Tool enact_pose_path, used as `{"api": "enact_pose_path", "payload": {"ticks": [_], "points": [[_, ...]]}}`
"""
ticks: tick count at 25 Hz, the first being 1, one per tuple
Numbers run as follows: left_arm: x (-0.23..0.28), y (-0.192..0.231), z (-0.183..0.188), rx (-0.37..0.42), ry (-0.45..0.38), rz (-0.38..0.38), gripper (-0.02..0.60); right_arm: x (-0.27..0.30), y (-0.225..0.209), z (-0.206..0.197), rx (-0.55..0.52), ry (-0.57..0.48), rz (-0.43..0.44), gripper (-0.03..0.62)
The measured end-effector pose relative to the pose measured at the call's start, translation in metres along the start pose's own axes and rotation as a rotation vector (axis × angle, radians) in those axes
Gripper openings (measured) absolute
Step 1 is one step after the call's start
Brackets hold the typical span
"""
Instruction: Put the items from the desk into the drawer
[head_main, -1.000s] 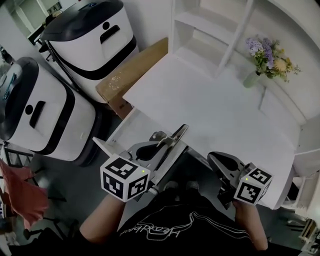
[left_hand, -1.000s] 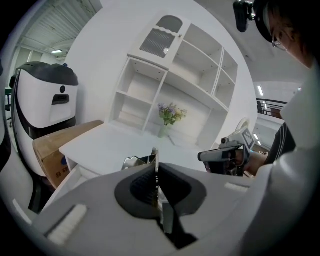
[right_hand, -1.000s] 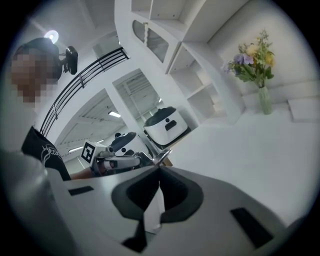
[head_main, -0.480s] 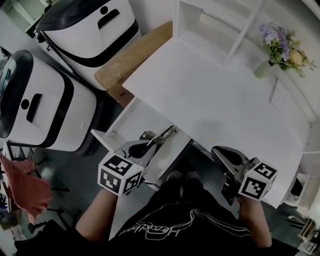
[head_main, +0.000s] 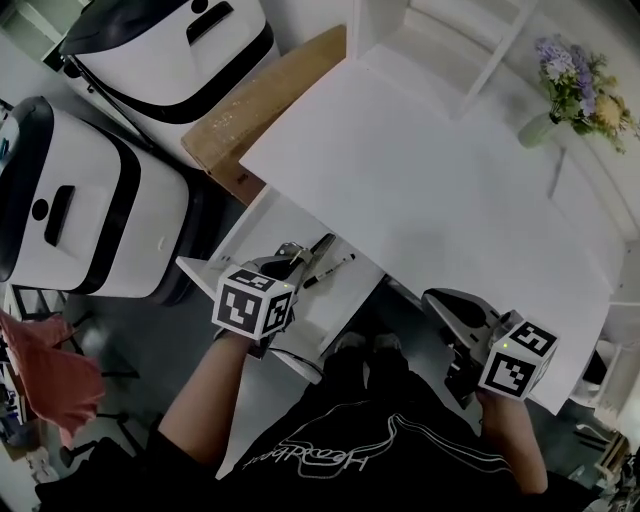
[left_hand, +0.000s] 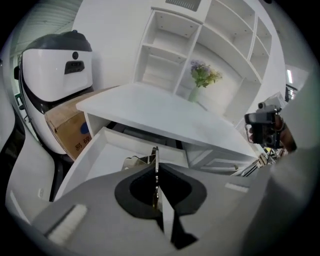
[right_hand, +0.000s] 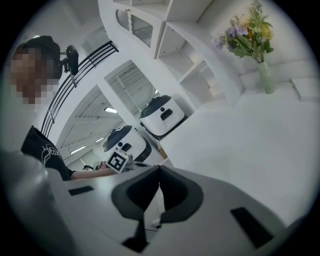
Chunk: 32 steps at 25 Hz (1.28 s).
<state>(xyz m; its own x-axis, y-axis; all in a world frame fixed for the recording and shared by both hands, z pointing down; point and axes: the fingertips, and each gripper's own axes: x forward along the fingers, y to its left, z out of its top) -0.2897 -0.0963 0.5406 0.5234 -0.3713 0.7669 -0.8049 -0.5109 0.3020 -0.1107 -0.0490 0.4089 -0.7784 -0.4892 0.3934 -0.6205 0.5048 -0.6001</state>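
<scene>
The white drawer (head_main: 212, 272) stands pulled out under the left end of the white desk (head_main: 430, 190). My left gripper (head_main: 293, 262) is low over the drawer, shut on a thin metal tool (left_hand: 155, 156) that shows edge-on between the jaws, its tip over the drawer floor (left_hand: 100, 155). A dark pen-like item (head_main: 330, 270) lies in the drawer beside it. My right gripper (head_main: 452, 308) hangs at the desk's front edge, shut with nothing in it; in the right gripper view (right_hand: 159, 172) its jaws meet.
A vase of flowers (head_main: 570, 90) stands at the desk's far right, below white shelves (head_main: 420, 30). Two big white and black machines (head_main: 80, 200) and a cardboard box (head_main: 260, 110) stand left of the desk. The person's feet (head_main: 365, 350) are under the desk.
My left gripper has come down and to the left into the open drawer with the metal tool still in it. The right gripper has hardly moved.
</scene>
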Motion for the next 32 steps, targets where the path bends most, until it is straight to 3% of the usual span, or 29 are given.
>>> {"api": "enact_pose_path", "payload": {"ticks": [3, 11, 28, 32], "points": [[0.026, 0.009, 0.000, -0.058, 0.025, -0.003, 0.011, -0.003, -0.005, 0.000, 0.010, 0.002, -0.008, 0.009], [0.078, 0.024, -0.019, -0.106, 0.079, -0.005, 0.011, -0.004, -0.017, -0.011, 0.038, 0.008, -0.045, 0.009], [0.123, 0.062, -0.043, -0.174, 0.049, 0.031, 0.014, -0.014, -0.032, -0.026, 0.085, 0.019, -0.086, 0.009], [0.124, 0.061, -0.045, -0.226, 0.037, 0.000, 0.171, -0.016, -0.033, -0.025, 0.088, 0.015, -0.080, 0.009]]}}
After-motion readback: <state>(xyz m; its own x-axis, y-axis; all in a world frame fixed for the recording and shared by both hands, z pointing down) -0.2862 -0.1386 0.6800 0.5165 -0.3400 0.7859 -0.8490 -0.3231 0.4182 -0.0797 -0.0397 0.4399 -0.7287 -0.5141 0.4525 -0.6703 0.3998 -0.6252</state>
